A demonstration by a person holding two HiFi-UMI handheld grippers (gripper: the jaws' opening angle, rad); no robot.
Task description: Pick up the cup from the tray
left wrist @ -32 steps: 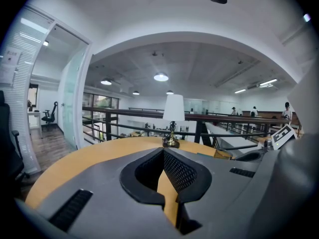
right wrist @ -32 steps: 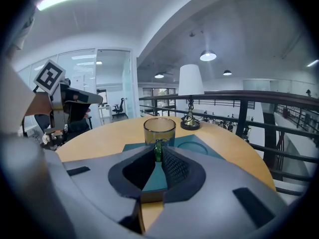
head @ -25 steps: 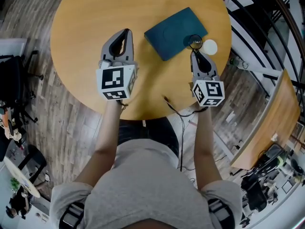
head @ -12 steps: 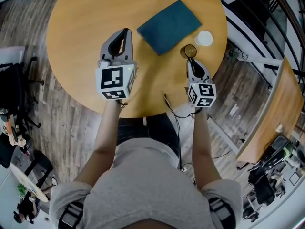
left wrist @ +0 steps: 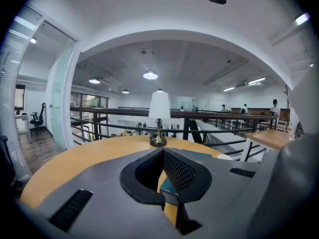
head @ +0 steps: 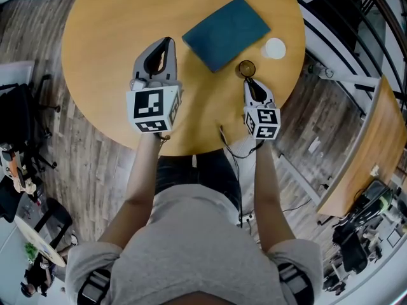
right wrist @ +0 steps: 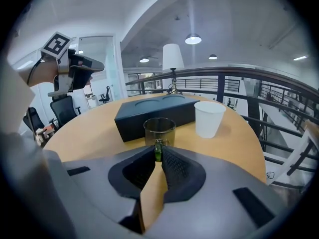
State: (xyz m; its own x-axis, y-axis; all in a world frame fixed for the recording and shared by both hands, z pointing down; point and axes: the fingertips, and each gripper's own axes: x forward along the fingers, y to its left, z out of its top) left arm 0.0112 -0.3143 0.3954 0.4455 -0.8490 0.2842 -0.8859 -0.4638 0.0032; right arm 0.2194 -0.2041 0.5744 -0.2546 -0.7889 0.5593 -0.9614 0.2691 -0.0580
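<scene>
Now the right gripper (head: 249, 80) is shut tight on the cup (head: 247, 68). In the right gripper view the two jaws pinch the thin green handle (right wrist: 158, 151) of the cup (right wrist: 159, 131) right at their tips. The cup is see-through glass with a dark greenish look, and it stands up straight. It is off the tray (head: 226, 32) and sits just beside the tray's near corner, over the bare wood of the round table (head: 108, 37). The jaws hide the bottom of the cup, so I cannot tell if it sits on the table or hangs a tiny bit above it.

The tray is dark blue-green, shaped like a flat box, and nothing is on top of it. A white paper cup (head: 275, 48) stands on the table near the glass cup, closer to the table's edge by the railing, and the two do not touch.

The left gripper (head: 166, 43) is over the table, well apart from the tray and the cup. In the left gripper view its jaws meet at the tips with nothing between them. Far across the table from it stands a small lamp (left wrist: 159, 118) with a white shade.

A thin black cable (head: 229, 142) lies at the near edge of the table, by the person's arms
</scene>
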